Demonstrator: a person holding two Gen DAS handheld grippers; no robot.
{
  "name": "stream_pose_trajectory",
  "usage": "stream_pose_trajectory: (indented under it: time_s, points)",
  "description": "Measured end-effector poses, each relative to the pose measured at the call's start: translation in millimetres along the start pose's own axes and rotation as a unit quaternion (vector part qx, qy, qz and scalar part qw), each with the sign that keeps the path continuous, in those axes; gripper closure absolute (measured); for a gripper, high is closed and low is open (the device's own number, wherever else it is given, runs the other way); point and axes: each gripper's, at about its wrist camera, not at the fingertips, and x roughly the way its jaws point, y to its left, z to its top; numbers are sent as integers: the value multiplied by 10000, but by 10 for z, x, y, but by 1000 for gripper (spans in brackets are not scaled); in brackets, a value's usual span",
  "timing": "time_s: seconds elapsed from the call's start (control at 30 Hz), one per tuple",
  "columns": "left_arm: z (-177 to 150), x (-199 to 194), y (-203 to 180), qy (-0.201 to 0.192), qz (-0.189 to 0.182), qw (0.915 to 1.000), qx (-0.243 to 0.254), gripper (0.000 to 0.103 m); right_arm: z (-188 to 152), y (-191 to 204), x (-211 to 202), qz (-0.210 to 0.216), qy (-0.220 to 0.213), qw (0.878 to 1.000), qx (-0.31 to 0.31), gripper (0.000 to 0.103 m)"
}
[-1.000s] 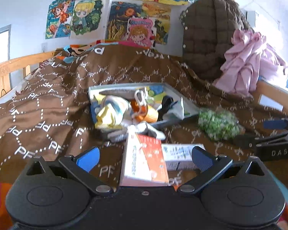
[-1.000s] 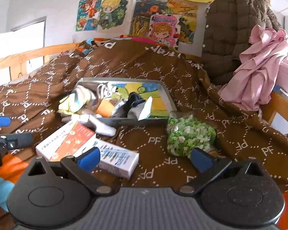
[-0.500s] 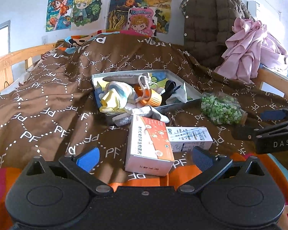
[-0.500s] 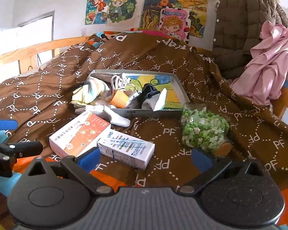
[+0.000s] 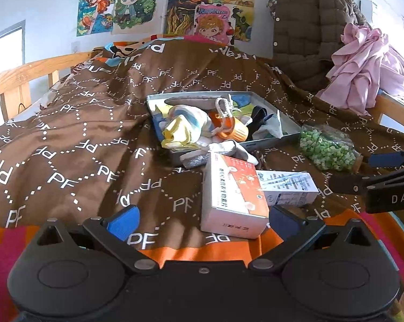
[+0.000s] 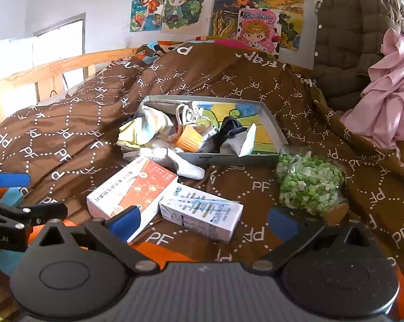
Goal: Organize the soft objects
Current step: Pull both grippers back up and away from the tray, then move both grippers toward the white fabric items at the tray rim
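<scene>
My left claw (image 5: 202, 221) and right claw (image 6: 203, 221) both gape empty; two cartons (image 6: 133, 189) lie just ahead, blocking the sock tray (image 6: 228, 158).

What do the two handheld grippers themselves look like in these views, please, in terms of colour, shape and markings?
Both are matte black with angled linkage arms, silver pivot pins and two round disc housings at the base. The left gripper and right gripper each carry blue pads on their fingers. White lettering "DAS" shows on the right gripper's side, "obot.AI" on the left's. No cables, hands or sleeves show.

Posters (image 5: 159, 5), brown jacket (image 5: 309, 32), bed rail (image 6: 54, 67).
</scene>
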Motion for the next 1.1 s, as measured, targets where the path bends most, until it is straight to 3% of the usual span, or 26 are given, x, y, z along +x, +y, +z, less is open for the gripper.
stream_pose_trajectory:
  time_s: [1.1]
  points:
    - [240,388,269,-192,203,9990,-352,1,298,-38,517,135,-129,9998,101,0]
